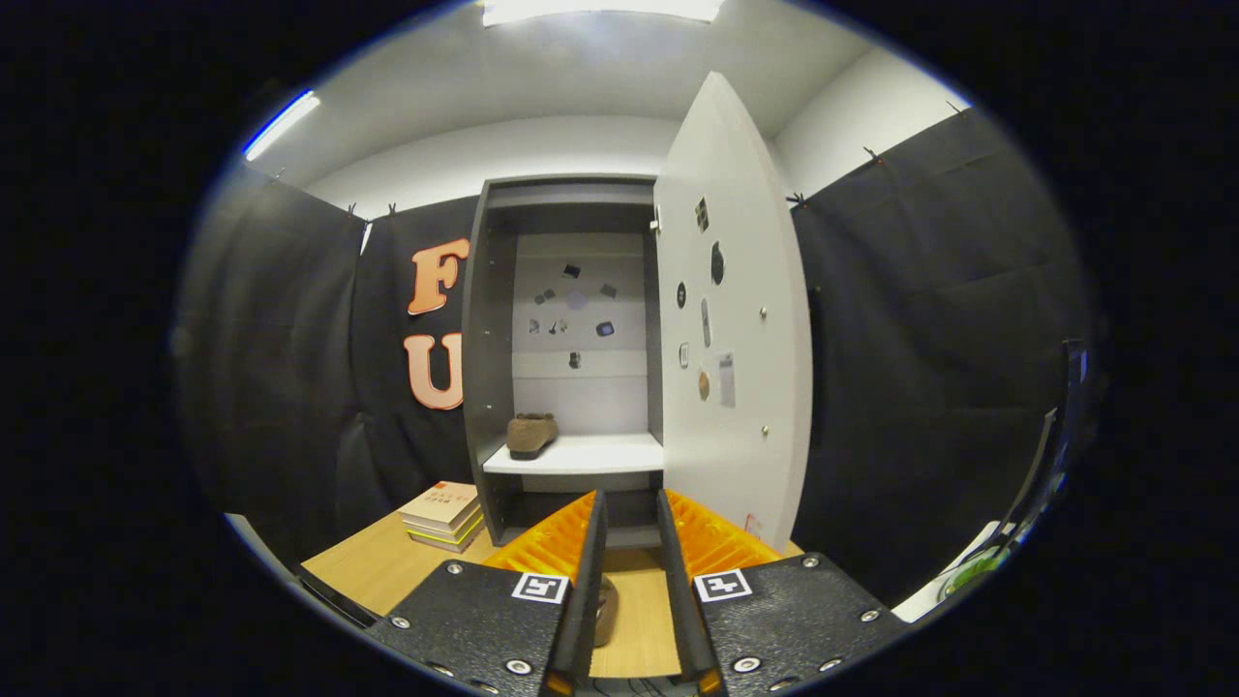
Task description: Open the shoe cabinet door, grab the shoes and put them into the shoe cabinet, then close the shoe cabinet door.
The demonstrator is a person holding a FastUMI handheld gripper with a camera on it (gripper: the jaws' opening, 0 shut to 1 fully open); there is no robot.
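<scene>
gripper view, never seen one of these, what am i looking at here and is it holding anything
This picture comes from a camera that rides on a handheld gripper and looks forward along its two fingers, the slanted bars at the bottom. A person carries the tool; there is no robot arm.

Ahead stands a shoe cabinet on a wooden table, its white door swung open. One brown shoe already sits on the white shelf inside. A stack of books lies beside the cabinet.

The fingers stand a little apart and press on nothing. Low in the gap between them a brownish thing lies on the table, possibly the other shoe; too little shows to be sure.
</scene>
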